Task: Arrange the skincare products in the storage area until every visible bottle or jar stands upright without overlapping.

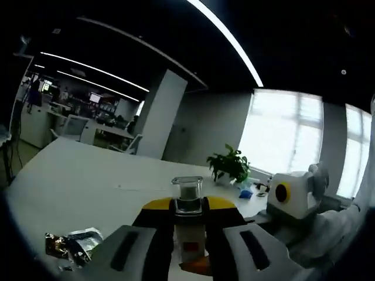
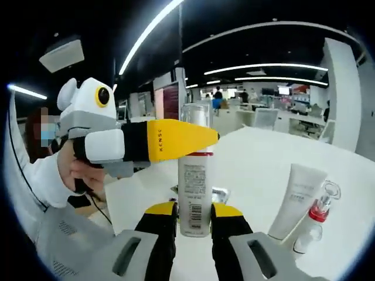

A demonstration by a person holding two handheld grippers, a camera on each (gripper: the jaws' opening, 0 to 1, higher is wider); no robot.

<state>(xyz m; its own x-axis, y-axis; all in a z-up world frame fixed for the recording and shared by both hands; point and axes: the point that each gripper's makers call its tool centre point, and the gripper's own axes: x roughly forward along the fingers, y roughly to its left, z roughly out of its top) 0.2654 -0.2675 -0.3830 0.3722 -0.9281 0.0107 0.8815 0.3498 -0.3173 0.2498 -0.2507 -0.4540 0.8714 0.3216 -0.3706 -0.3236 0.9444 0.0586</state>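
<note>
Bottle with a clear cap and a printed label stands upright between both sets of my jaws, and that is where the task's thing is: held at the middle of the white bench, with my right gripper closed on its lower body and my left gripper reaching across from the side to close near its shoulder. In the left gripper view the same bottle rises between my left gripper's yellow-tipped jaws, cap uppermost, so the grip looks meant to keep it vertical while it is placed; whether its base touches the bench I cannot tell. Just to its right in the right gripper view, a white tube stands cap-down and leans a little, and a small clear bottle with a red collar stands touching or just beside it, so those two may still need spacing apart. Crumpled foil wrapper lies on the bench near my left jaws. Farther off, a potted plant sits at the far edge of the bench by the bright windows. My judgement is that one bottle is being steadied upright in a free spot, well apart from the tube, and the arranging is only partly done.
</note>
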